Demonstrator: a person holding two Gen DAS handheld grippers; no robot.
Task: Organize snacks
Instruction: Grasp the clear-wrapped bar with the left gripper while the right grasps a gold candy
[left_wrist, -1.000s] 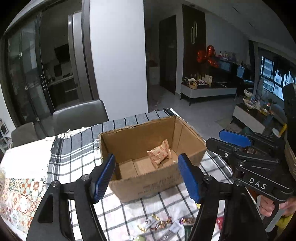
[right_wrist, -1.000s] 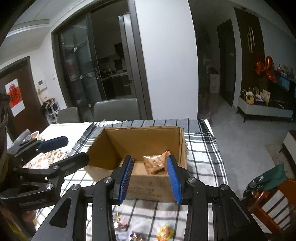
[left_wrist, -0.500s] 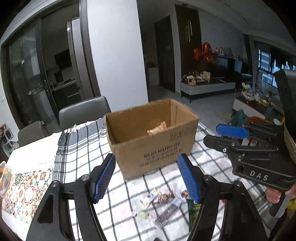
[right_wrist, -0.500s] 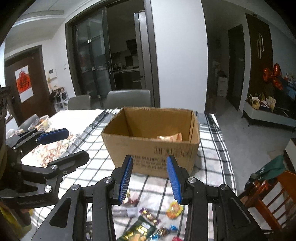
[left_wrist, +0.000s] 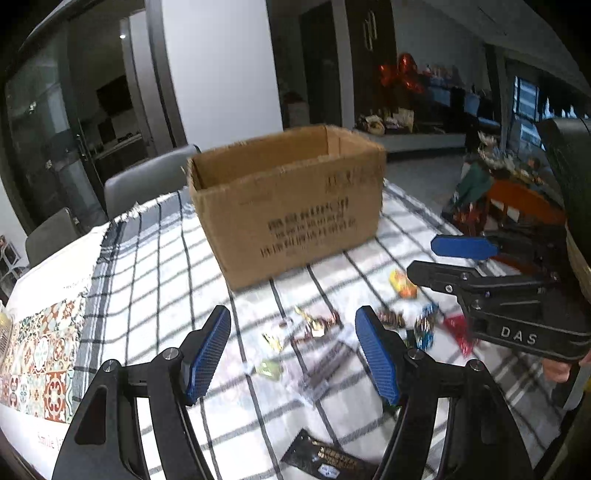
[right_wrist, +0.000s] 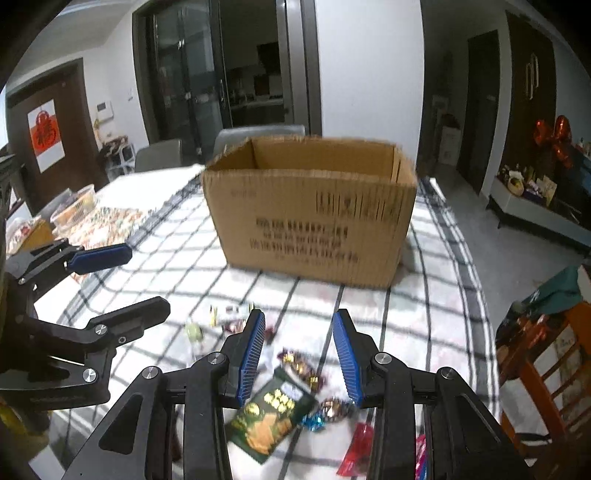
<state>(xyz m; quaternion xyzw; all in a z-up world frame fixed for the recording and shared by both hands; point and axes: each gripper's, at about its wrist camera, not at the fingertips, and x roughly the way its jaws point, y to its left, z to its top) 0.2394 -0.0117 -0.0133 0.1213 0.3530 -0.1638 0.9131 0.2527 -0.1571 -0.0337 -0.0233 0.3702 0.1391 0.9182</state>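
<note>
2 hand-held grippers hover empty over loose snacks (right_wrist: 295, 369) on the desk (left_wrist: 155, 266): left hand-held gripper (left_wrist: 293, 354) wide, right hand-held gripper (right_wrist: 299, 354) narrower. The open cardboard box (right_wrist: 314, 206) stands just beyond, likely their destination.

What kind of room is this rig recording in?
Most likely a home dining area open to a living room. A table under a checked cloth holds a cardboard box and loose snacks, with upholstered chairs behind it and a low cabinet along the far wall.
</note>
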